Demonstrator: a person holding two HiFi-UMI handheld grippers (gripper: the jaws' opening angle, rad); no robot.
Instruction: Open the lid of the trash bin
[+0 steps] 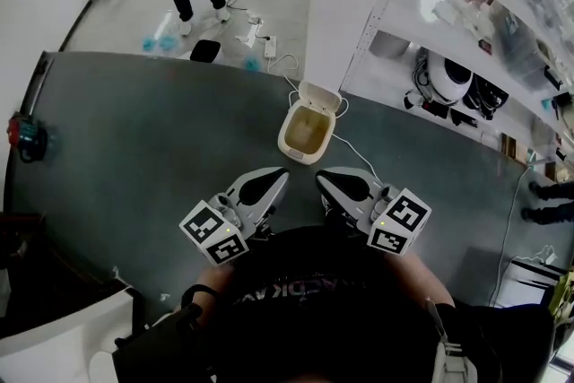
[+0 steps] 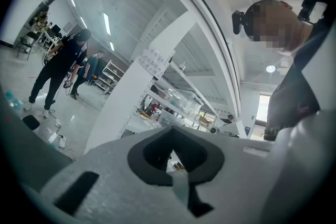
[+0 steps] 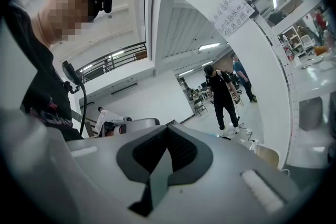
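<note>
A small cream plastic trash bin (image 1: 307, 132) stands on the dark grey bench (image 1: 134, 157) near its far edge. Its hinged lid (image 1: 321, 95) is swung back, so the inside shows. The left gripper (image 1: 274, 180) and right gripper (image 1: 327, 180) lie level side by side, just short of the bin and apart from it. Both pairs of jaws are closed on nothing. A white cable (image 1: 359, 159) runs past the bin.
</note>
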